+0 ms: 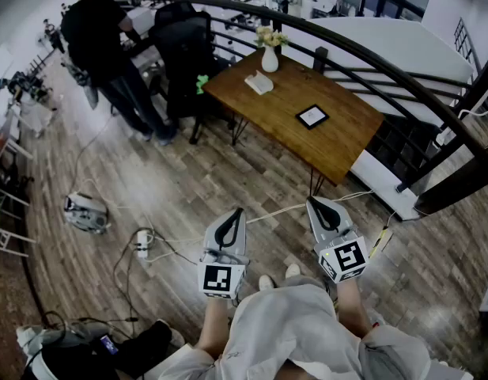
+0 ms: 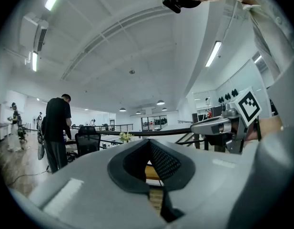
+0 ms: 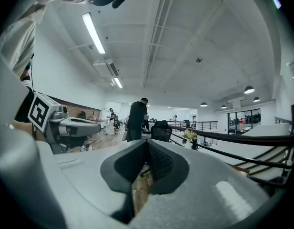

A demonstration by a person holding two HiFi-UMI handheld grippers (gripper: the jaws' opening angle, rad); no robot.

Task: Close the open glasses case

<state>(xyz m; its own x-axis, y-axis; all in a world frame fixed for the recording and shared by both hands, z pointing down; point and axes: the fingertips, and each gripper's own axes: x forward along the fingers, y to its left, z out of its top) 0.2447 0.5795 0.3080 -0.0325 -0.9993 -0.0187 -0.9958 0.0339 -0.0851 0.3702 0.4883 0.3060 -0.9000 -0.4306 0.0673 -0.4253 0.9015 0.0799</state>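
A wooden table (image 1: pixel 338 145) stands a few steps ahead of me. On it lie a pale, open-looking item (image 1: pixel 259 83) that may be the glasses case, and a flat black-framed square (image 1: pixel 312 116); I cannot tell them apart for sure at this distance. My left gripper (image 1: pixel 238 212) and right gripper (image 1: pixel 313 203) are held close to my body above the floor, far short of the table. Both are shut with nothing between their jaws. The left gripper view (image 2: pixel 149 141) and the right gripper view (image 3: pixel 147 141) look out level across the room.
A white vase of flowers (image 1: pixel 270 54) stands at the table's far corner. A curved black railing (image 1: pixel 370 58) runs behind the table. A person in black (image 1: pixel 101 38) stands by an office chair (image 1: pixel 184 50). A power strip (image 1: pixel 142 244), cables and a grey device (image 1: pixel 85 212) lie on the floor.
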